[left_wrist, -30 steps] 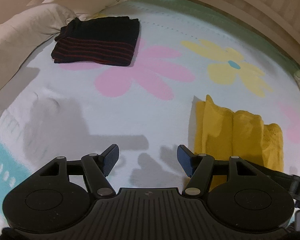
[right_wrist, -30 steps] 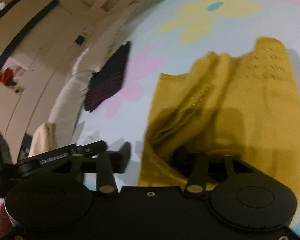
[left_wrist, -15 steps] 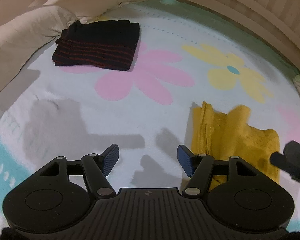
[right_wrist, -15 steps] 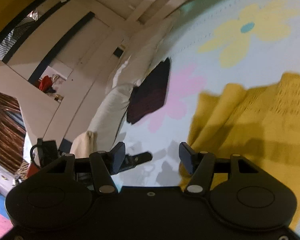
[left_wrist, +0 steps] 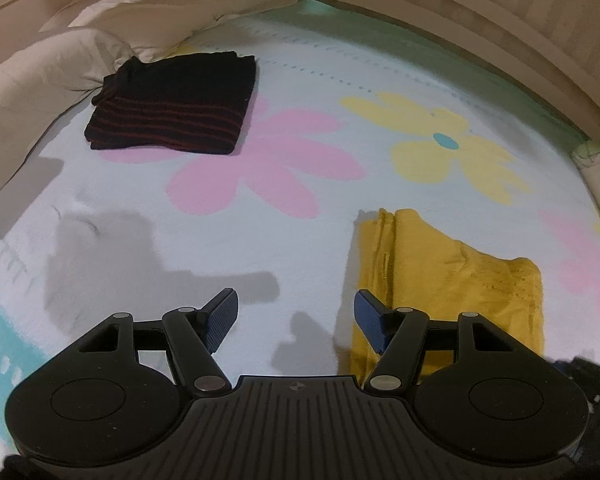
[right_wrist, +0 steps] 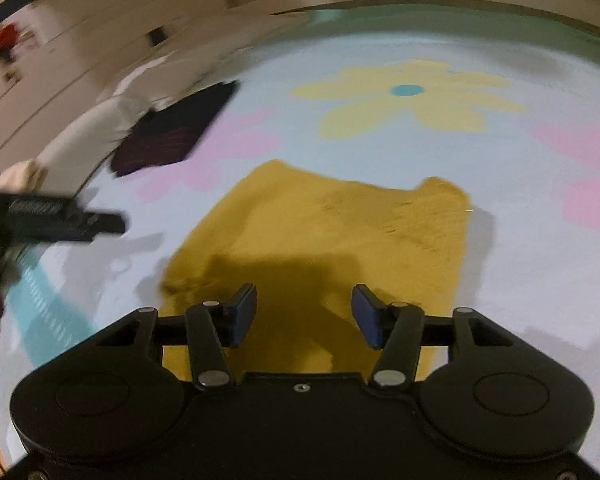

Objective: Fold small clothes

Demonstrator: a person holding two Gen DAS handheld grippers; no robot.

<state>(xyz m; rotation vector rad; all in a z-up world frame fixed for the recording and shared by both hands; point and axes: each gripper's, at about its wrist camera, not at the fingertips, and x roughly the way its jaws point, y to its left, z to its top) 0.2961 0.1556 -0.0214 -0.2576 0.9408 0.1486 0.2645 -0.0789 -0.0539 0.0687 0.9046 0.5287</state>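
Yellow garment (right_wrist: 332, 240) under spread right claw (right_wrist: 304, 314)

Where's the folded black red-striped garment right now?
Left wrist view: the folded black red-striped garment lies far left on the flower-print bedsheet, beside the white pillows, overlapping the pink flower print.

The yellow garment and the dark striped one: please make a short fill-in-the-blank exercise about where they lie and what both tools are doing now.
1. The yellow garment lies on a bedsheet printed with large ____.
2. The folded dark garment has thin stripes of the colour ____.
3. The left tool and the right tool are both ____, gripping nothing.
4. The dark garment lies next to a white ____.

Missing words: flowers; red; open; pillow
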